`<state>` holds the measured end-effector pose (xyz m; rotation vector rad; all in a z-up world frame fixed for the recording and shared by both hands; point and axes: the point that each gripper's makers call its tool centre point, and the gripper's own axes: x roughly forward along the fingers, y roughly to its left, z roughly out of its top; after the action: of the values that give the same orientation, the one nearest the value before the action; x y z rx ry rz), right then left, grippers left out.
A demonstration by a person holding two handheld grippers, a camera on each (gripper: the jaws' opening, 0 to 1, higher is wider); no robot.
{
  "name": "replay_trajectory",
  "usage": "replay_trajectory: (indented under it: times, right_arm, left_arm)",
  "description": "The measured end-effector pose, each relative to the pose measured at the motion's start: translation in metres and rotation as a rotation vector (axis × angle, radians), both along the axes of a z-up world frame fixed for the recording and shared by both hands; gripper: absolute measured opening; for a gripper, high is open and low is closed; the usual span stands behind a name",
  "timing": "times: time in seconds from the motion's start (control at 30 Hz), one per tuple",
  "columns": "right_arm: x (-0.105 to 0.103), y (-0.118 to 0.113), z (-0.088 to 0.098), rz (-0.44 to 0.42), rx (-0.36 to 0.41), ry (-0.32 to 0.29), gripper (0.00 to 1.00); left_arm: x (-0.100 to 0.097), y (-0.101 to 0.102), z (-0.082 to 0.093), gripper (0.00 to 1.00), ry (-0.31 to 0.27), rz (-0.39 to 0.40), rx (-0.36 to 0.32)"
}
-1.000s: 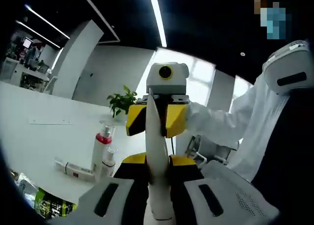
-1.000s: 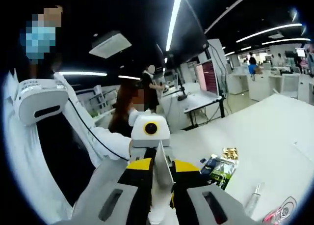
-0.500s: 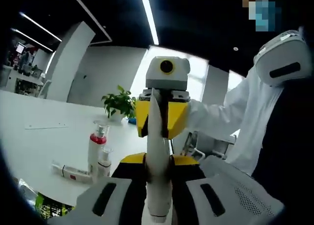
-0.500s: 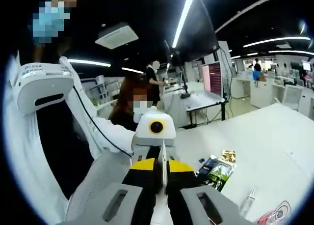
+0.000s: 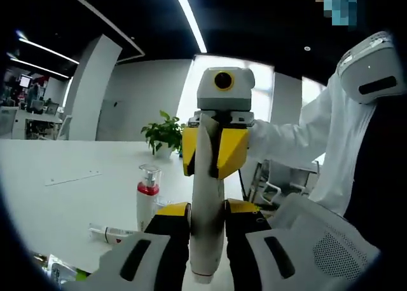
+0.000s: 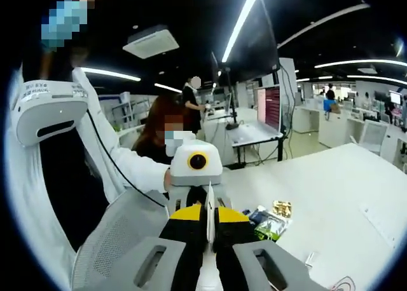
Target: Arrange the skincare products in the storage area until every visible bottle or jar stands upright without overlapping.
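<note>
While held well clear of the white table (image 5: 57, 196), pinching 1 white tube (image 5: 205, 196) at both ends, with left gripper (image 5: 206, 230) fingers pressed on its rounder end and right gripper (image 5: 214, 152) fingers clamped on the flat crimped end. Probably passing it across or turning it so as to stand it up. Left of the left fingers, noted 1 red-collared pump bottle (image 5: 147, 199) upright and 1 more tube (image 5: 111, 232) lying flat just beside it, likely next to be righted.
</note>
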<state>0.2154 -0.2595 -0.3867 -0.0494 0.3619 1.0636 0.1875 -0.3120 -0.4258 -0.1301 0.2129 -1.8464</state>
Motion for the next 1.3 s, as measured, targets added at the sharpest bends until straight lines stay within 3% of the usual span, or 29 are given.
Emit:
replay_trajectory:
  times: [0.5, 0.97, 1.23, 1.3]
  right_arm:
    - [0.048, -0.029, 0.019, -0.018, -0.15, -0.119, 0.0]
    - [0.082, -0.064, 0.009, -0.068, -0.256, -0.125, 0.0]
    - [0.093, -0.084, 0.005, -0.103, -0.283, -0.114, 0.0]
    - [0.095, -0.088, 0.004, -0.098, -0.306, -0.11, 0.0]
  left_arm:
    - [0.059, -0.026, 0.013, 0.19, -0.163, 0.058, 0.032]
    - [0.106, -0.044, -0.002, 0.21, -0.248, 0.115, 0.091]
    - [0.119, -0.045, -0.006, 0.2, -0.275, 0.103, 0.126]
    - [0.123, -0.047, -0.014, 0.2, -0.309, 0.092, 0.165]
